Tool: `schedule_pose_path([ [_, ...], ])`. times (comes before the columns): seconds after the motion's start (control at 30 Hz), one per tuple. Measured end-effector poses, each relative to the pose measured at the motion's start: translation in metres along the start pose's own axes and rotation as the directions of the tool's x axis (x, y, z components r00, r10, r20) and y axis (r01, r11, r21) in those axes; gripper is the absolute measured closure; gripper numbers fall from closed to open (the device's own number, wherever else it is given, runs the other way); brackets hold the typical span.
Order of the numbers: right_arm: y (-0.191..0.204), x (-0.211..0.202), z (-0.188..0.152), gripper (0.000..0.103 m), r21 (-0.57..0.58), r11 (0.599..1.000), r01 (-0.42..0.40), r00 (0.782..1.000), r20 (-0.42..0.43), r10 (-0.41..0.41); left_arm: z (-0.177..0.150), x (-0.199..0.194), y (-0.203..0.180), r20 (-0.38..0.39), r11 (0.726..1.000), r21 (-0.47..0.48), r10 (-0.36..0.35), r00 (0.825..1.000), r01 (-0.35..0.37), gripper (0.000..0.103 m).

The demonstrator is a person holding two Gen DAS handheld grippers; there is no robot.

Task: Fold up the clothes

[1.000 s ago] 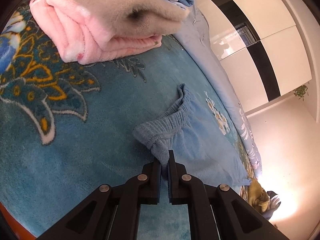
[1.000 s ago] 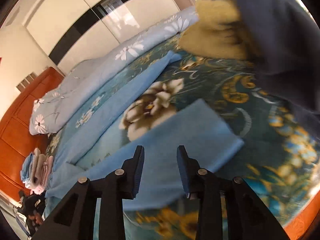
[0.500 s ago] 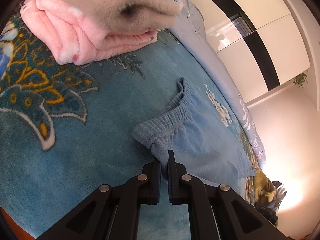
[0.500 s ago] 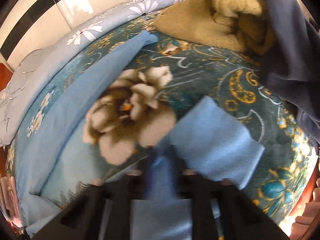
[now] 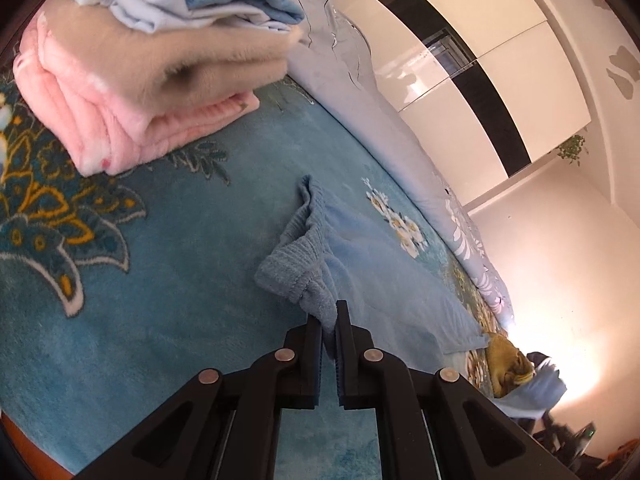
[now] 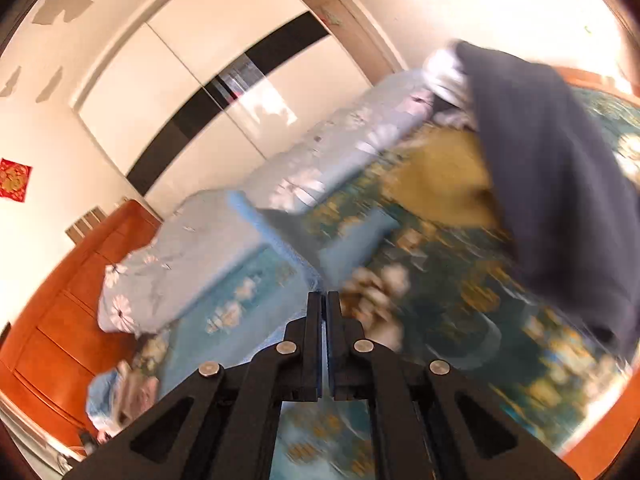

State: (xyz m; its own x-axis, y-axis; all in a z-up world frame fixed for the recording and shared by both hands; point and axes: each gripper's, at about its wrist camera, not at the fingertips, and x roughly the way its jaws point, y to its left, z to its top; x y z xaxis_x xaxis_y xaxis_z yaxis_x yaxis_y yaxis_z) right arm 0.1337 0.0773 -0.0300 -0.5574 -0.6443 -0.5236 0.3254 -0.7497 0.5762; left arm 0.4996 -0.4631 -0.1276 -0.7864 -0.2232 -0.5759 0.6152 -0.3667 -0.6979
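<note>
Light blue trousers [image 5: 384,276] lie on the teal flowered bedspread [image 5: 168,280]. My left gripper [image 5: 329,314] is shut on their ribbed waistband, which bunches up just ahead of the tips. In the left wrist view the far leg end [image 5: 536,394] hangs lifted off the bed at the lower right. The right wrist view is blurred by motion. There my right gripper [image 6: 325,296] is shut, with light blue trouser cloth [image 6: 352,248] rising from its tips and stretching away over the bed.
A stack of folded pink, beige and pale blue clothes [image 5: 140,92] sits at the bed's head end. A rolled flowered quilt [image 6: 192,248] runs along the far side. An olive garment [image 6: 440,176] and a dark navy one [image 6: 552,184] lie near the foot. A wooden headboard [image 6: 60,300] stands at the left.
My right gripper closed on the trousers' leg end and rose with it, lifting that end off the bed. The left gripper kept its grip on the waistband and barely moved.
</note>
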Motion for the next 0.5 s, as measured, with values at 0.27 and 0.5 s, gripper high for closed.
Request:
schedule_pose_path([
  [0.27, -0.127, -0.002, -0.089, 0.102, 0.296, 0.947, 0.126, 0.982, -0.172, -0.077, -0.014, -0.012, 0.028, 0.005, 0.996, -0.076, 0.047, 0.999, -0.046, 0.098],
  [0.5, -0.136, -0.010, -0.095, 0.097, 0.360, 0.932, 0.035, 0.996, -0.084, -0.005, -0.022, -0.028, 0.039, 0.016, 0.994, -0.087, 0.066, 0.998, -0.065, 0.097],
])
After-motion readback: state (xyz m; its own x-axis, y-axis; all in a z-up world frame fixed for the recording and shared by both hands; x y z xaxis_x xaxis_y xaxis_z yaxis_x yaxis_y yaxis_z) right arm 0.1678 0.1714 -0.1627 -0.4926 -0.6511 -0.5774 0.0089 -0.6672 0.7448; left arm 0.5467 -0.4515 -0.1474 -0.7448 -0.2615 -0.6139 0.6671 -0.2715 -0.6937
